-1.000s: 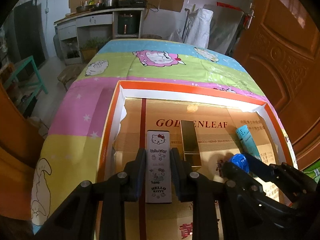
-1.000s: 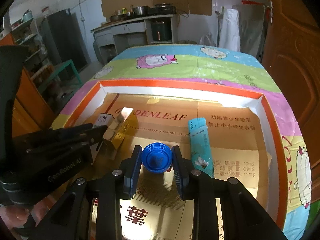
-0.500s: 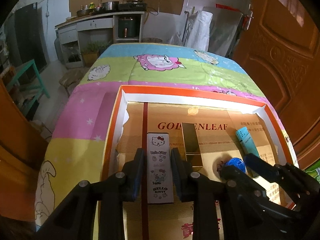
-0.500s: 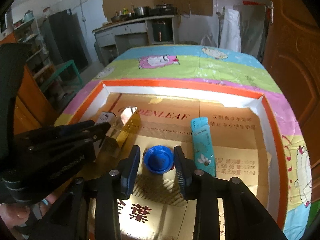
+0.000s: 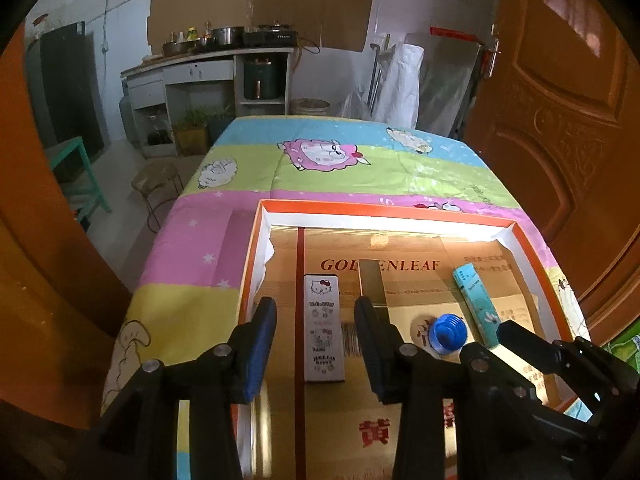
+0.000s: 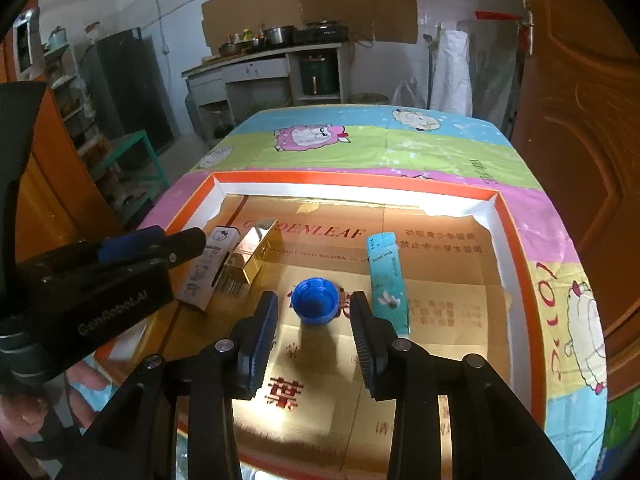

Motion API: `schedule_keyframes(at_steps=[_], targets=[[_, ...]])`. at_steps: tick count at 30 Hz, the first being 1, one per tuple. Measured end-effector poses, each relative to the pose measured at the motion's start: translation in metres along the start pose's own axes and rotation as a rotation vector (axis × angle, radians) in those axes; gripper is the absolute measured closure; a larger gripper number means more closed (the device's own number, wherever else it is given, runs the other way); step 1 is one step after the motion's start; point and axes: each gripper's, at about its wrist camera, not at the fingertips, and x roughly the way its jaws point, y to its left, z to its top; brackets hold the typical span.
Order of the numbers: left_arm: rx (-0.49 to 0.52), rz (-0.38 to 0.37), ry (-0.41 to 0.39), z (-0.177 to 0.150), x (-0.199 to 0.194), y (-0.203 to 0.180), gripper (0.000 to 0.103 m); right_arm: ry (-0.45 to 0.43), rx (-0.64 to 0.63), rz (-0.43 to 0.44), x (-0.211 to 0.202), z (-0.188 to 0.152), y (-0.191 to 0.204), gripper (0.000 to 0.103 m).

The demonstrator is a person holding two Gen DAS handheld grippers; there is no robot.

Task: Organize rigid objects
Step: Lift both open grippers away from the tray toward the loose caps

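Left gripper (image 5: 316, 330) jaws opening, freeing white Hello Kitty carton (image 5: 323, 338); right gripper (image 6: 314, 326), jaws apart, releases blue plastic cap (image 6: 315, 300) at twelve o'clock; both placed in orange-rimmed tray (image 6: 532, 280).

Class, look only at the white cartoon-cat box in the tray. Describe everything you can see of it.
The white cartoon-cat box is a slim, long carton, apparently printed cardboard, with cat faces and lettering down its top face. It looks closed and lies flat on the gold cardboard lining of the orange-rimmed tray, left of a gold box. The left gripper straddles it with jaws opening, the pads clear of its sides.
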Motion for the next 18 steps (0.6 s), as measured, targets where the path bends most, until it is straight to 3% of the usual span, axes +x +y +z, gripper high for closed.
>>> schedule_keyframes(at_steps=[18], targets=[[0.008,-0.013,-0.066,-0.025,-0.068,-0.002,0.063,-0.044,-0.003,-0.015,-0.061,-0.022,0.015,0.065]])
